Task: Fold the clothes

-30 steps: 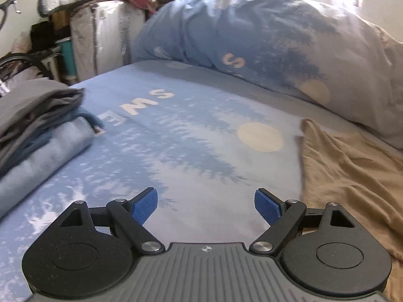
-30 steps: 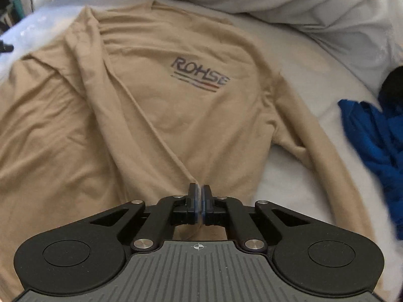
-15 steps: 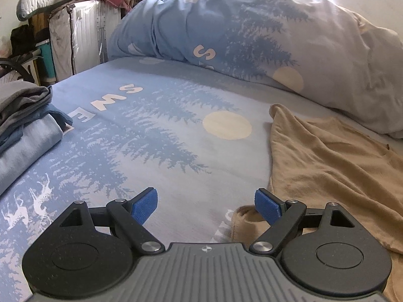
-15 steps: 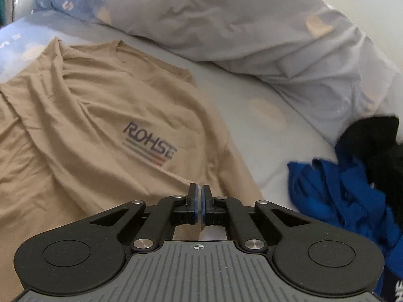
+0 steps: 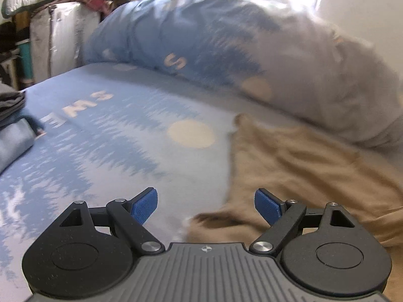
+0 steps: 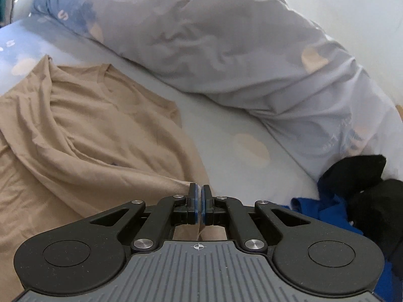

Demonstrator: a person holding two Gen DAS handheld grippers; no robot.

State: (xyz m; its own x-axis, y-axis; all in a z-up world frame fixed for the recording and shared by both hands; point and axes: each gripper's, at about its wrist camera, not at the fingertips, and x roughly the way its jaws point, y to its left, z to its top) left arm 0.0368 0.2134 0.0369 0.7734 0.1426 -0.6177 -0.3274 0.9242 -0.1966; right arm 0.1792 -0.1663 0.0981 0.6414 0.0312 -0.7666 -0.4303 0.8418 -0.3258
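A tan long-sleeved shirt (image 6: 83,130) lies spread on the blue patterned bedsheet (image 5: 105,146). My right gripper (image 6: 199,202) is shut on a fold of the tan shirt, and the cloth rises in a taut ridge from the bed to its pads. In the left wrist view the same tan shirt (image 5: 302,161) covers the right side, with a bunched end (image 5: 216,222) near the blue pad on the right. My left gripper (image 5: 206,205) stands open above the sheet, nothing between its fingers.
A bulky duvet (image 5: 226,50) lies across the far side of the bed, seen also as duvet (image 6: 226,50). Folded grey and blue clothes (image 5: 12,128) are stacked at the left. A blue garment (image 6: 335,211) and a black one (image 6: 365,183) are heaped at the right.
My right gripper has risen and swung right with the shirt fold still pinched; the ROHSE print has dropped out of sight. The left view has swung right, bringing more tan shirt into frame.
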